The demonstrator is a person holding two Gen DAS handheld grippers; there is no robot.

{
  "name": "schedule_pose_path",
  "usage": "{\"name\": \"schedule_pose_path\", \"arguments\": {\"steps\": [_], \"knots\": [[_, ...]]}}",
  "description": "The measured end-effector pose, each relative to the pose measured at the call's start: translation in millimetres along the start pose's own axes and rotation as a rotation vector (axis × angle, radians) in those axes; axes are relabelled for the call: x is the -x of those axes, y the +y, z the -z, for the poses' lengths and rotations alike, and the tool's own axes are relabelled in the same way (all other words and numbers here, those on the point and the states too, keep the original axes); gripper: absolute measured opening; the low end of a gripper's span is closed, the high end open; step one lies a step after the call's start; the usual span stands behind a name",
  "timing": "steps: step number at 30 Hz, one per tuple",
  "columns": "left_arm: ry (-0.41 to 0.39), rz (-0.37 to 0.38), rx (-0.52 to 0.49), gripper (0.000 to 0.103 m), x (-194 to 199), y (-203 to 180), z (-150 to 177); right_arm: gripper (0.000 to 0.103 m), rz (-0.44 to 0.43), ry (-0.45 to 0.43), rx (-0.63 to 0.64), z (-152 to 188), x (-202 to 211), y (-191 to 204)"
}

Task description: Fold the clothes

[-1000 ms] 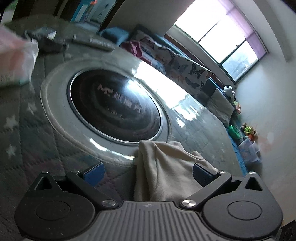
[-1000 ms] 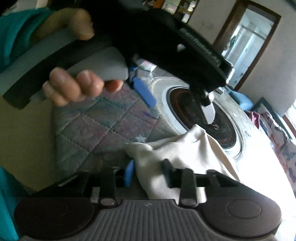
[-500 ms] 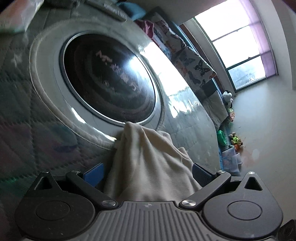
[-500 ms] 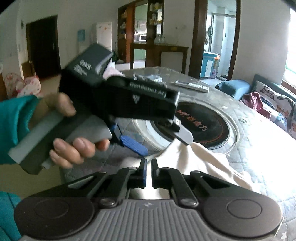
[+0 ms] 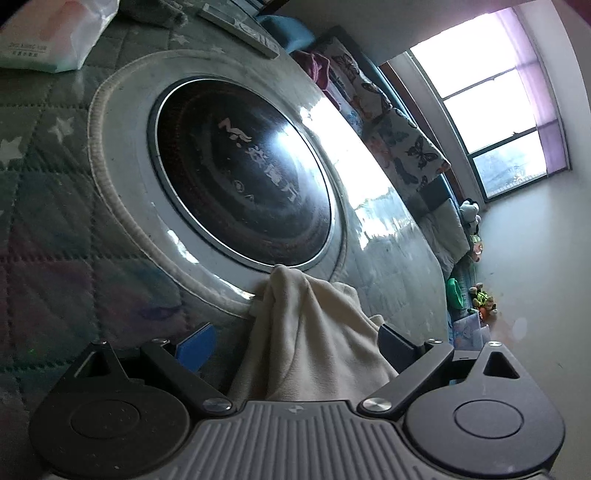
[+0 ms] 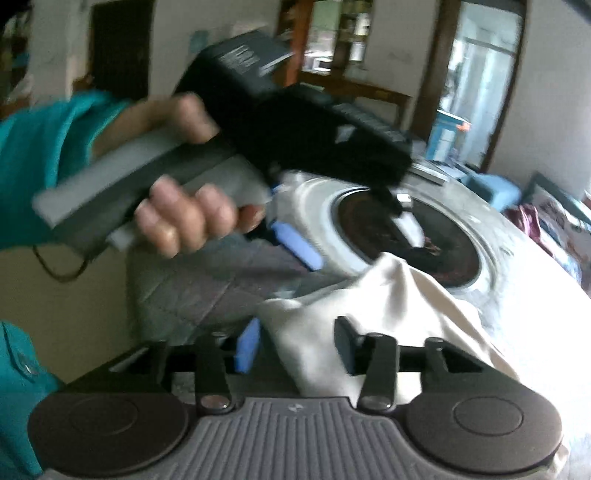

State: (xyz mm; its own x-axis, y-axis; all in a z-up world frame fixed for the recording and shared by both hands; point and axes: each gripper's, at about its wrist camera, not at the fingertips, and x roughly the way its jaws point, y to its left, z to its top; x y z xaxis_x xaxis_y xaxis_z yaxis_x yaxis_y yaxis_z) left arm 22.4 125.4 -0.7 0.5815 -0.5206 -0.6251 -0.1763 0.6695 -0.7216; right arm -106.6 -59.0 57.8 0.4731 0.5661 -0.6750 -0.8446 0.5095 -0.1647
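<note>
A cream cloth (image 5: pixel 314 332) lies bunched on the quilted table, its peak touching the rim of a round dark glass hob (image 5: pixel 240 170). My left gripper (image 5: pixel 295 347) straddles the cloth. Its jaws are wide and closing, and the blue pad (image 5: pixel 195 347) stands clear of the fabric. In the right wrist view the cloth (image 6: pixel 406 295) spreads toward the near right. My right gripper (image 6: pixel 297 345) is opening with a corner of the cloth between its fingers, and the pads are not pressing on it. A hand in a teal sleeve (image 6: pixel 184 218) holds the left gripper (image 6: pixel 354 240) above the cloth.
A white tissue pack (image 5: pixel 48 37) and a remote control (image 5: pixel 240 26) lie at the table's far side. Beyond the table runs a sofa with butterfly cushions (image 5: pixel 399 140) under a bright window. The quilted table cover (image 5: pixel 74 221) is bare to the left of the cloth.
My right gripper was shut half a second ago and now stands apart around the cloth's corner. The left gripper has rolled, and the cloth's peak reaches further toward the hob.
</note>
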Motion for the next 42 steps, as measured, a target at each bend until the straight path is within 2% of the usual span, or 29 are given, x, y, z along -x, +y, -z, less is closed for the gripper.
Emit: {"name": "schedule_pose_path", "arguments": {"steps": [2,5,9,12,17,21,24,26,28,32,35,37,40,42], "knots": [[0.003,-0.001,0.002,0.097,-1,2,0,0.048,0.017,0.014,0.049,0,-9,11],[0.006,0.010,0.010,0.099,1,6,1,0.042,0.068,0.045,0.076,2,-24,18],[0.013,0.026,0.022,0.100,0,7,0,0.006,0.028,0.026,-0.023,3,-21,1],[0.025,0.048,0.035,0.100,-4,5,0,0.005,-0.025,-0.026,-0.151,-1,-7,-23],[0.060,0.093,0.056,0.100,-13,3,2,0.005,-0.062,-0.093,-0.271,-4,16,-50],[0.101,0.153,0.082,0.093,-23,6,5,0.004,-0.081,-0.118,-0.316,0,21,-59],[0.150,0.209,0.111,0.077,-34,13,6,0.004,-0.103,-0.126,-0.310,5,24,-56],[0.167,0.222,0.123,0.061,-39,18,5,0.004,-0.115,-0.123,-0.296,7,25,-52],[0.175,0.228,0.126,0.051,-43,22,5,0.005,-0.120,-0.117,-0.291,9,26,-50],[0.176,0.225,0.102,0.029,-42,29,6,0.014,-0.109,-0.119,-0.308,17,31,-53],[0.175,0.222,0.087,0.021,-41,33,7,0.026,-0.056,-0.126,-0.338,27,43,-60],[0.174,0.222,0.076,0.019,-41,34,7,0.028,0.009,-0.125,-0.380,39,54,-72],[0.165,0.208,0.035,0.019,-39,28,8,0.035,0.134,-0.116,-0.468,60,67,-97],[0.157,0.194,0.006,0.018,-38,25,9,0.035,0.231,-0.106,-0.527,76,76,-114]]}}
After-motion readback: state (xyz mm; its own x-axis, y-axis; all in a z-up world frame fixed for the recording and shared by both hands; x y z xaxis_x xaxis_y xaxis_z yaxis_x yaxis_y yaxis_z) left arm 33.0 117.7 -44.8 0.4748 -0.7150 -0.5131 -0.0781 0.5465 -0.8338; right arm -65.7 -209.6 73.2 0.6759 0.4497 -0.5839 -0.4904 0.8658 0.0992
